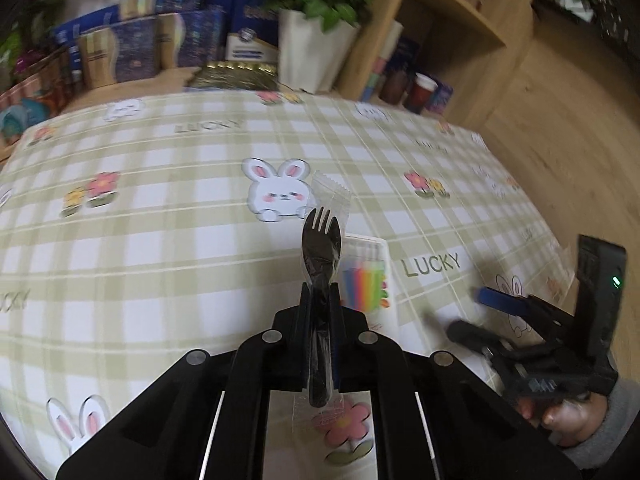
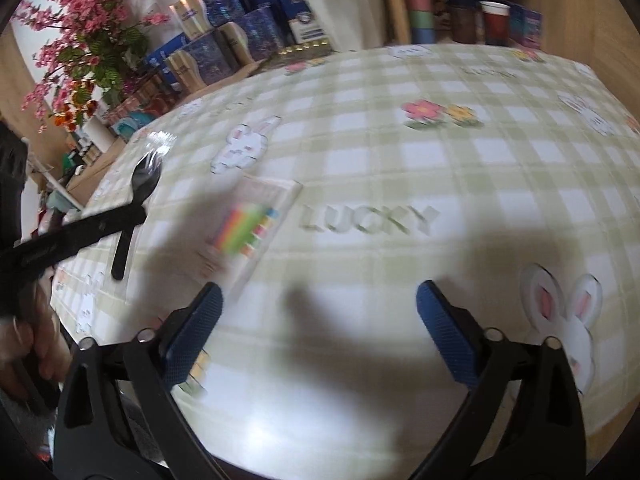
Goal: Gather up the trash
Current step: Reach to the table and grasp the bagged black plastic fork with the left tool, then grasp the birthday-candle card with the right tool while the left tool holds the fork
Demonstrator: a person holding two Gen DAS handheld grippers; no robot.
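A black plastic spork (image 1: 322,240) in a clear wrapper sticks up and forward out of my left gripper (image 1: 322,296), which is shut on its handle above the checked tablecloth (image 1: 160,220). The right wrist view shows the same spork (image 2: 144,180) held by the left gripper (image 2: 132,216) at the far left. A flat white packet with rainbow stripes (image 1: 368,280) lies on the cloth just right of the spork. My right gripper (image 2: 320,308) hovers open over the cloth with nothing between its blue pads; the packet (image 2: 248,228) lies just ahead of its left finger (image 2: 196,328). The right gripper (image 1: 476,314) also appears at the lower right.
A white planter with red flowers (image 1: 312,52), blue boxes (image 1: 136,48) and a gold tray (image 1: 236,74) stand beyond the table's far edge. A wooden shelf (image 1: 440,20) with paper cups (image 1: 420,90) rises at the back right. The table's right edge (image 1: 532,208) drops to a wooden floor.
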